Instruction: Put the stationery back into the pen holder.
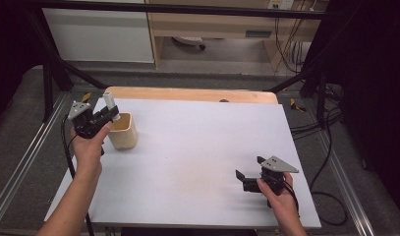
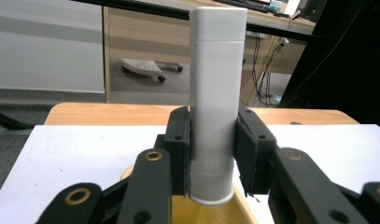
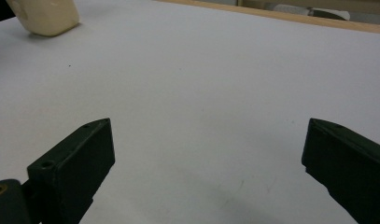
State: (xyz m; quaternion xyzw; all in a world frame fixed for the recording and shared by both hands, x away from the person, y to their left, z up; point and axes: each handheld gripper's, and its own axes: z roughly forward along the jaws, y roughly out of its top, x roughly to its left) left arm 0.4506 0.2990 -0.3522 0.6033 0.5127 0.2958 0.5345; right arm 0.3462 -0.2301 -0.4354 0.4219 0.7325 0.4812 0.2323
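A white bottle [image 2: 218, 93] is held upright, clamped between the jaws of the left gripper [image 1: 100, 118], its base just above the opening of a beige cup [image 1: 123, 132] at the worktop's [image 1: 197, 147] far left. The right gripper [image 1: 246, 179] is held low near the right front, jaws wide apart around nothing.

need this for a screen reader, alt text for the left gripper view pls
The left gripper clamps an upright white tube between its black jaws, the tube's bottom end just over the mouth of a tan cup. Behind lie the white table and its wooden edge.
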